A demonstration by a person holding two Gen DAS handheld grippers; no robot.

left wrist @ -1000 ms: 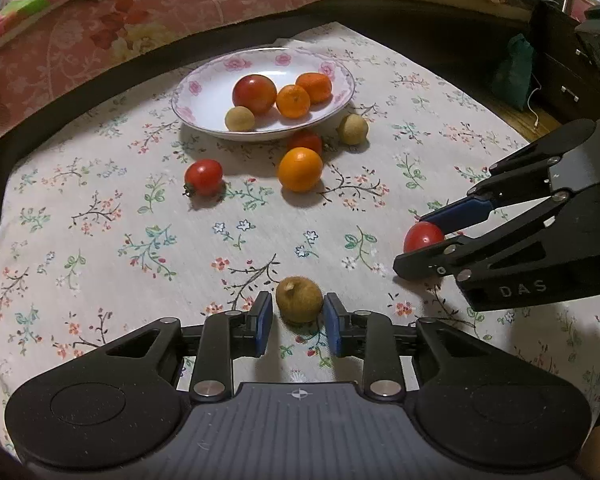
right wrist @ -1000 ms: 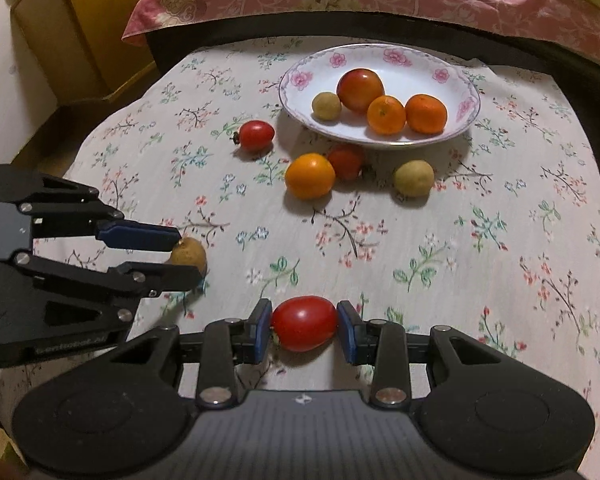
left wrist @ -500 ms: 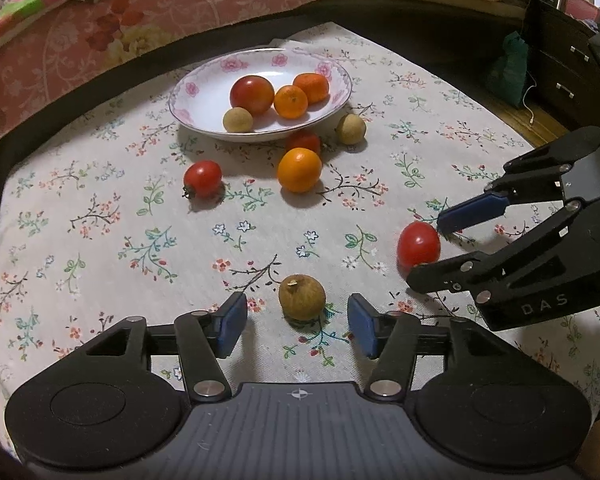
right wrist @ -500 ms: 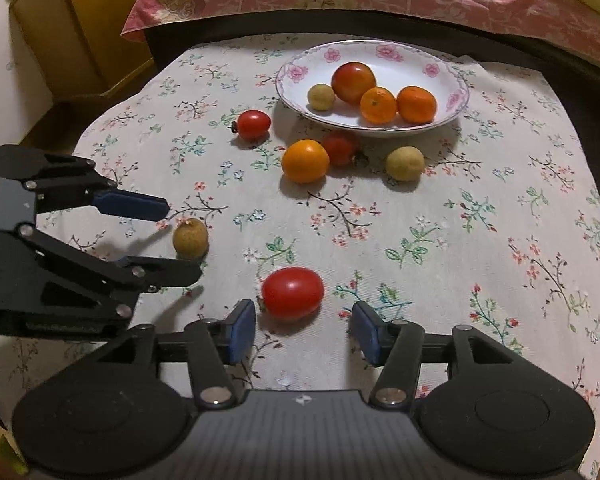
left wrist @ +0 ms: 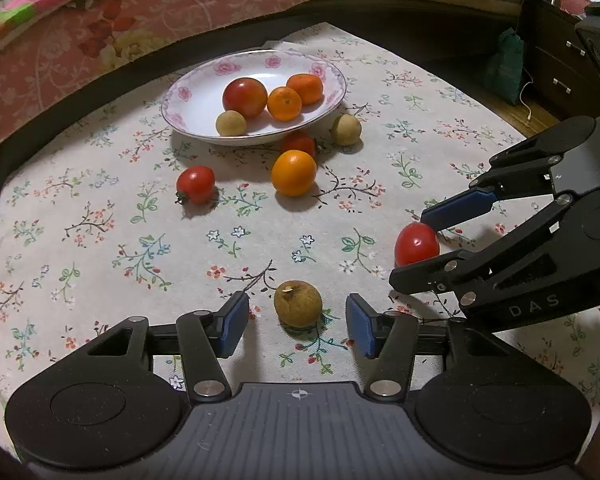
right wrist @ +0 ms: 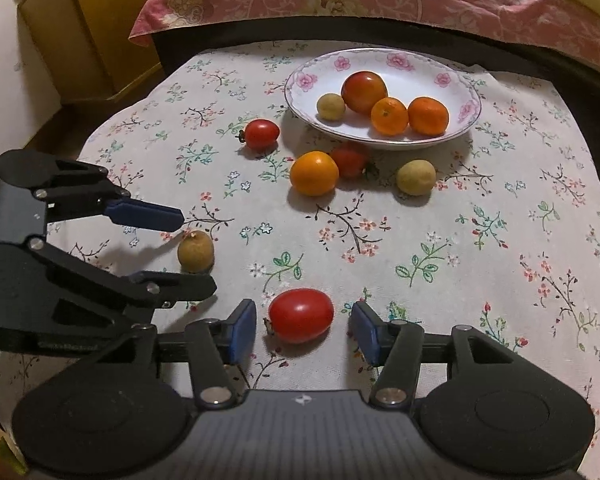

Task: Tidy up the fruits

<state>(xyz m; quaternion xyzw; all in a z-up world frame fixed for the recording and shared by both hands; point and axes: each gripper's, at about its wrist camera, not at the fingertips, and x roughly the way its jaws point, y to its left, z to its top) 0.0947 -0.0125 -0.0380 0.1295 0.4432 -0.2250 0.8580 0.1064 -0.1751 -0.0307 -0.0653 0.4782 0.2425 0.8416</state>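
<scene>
White china with pink roses round its rim, the plate (left wrist: 256, 68) sits at the far side of the flowered tablecloth (left wrist: 100, 240) and already holds four fruits: a large red tomato (left wrist: 245, 97), two small oranges (left wrist: 285, 103) and one pale brown longan (left wrist: 231, 123). That looks like the finished part of the sorting. Six more fruits lie loose on the cloth. Just in front of the plate are a bigger orange (left wrist: 294, 172), a small red tomato (left wrist: 298, 143) half tucked between it and the plate's edge, and another pale longan (left wrist: 345, 129) to one side; a cherry tomato (left wrist: 195, 184) lies a little apart from them. Nearer the cameras, a brown longan (left wrist: 298, 303) rests on the cloth between the blue pads of the left gripper (left wrist: 296, 322), whose jaws are closing a little yet stand clear of it on both sides. An oval tomato (right wrist: 301, 315) lies likewise between the pads of the right gripper (right wrist: 303, 330), jaws apart and not touching it, so neither fruit is held. Judged from this, the job is somewhat under half done: if the plate is the goal, six pieces remain to be carried over, the two near ones first.
</scene>
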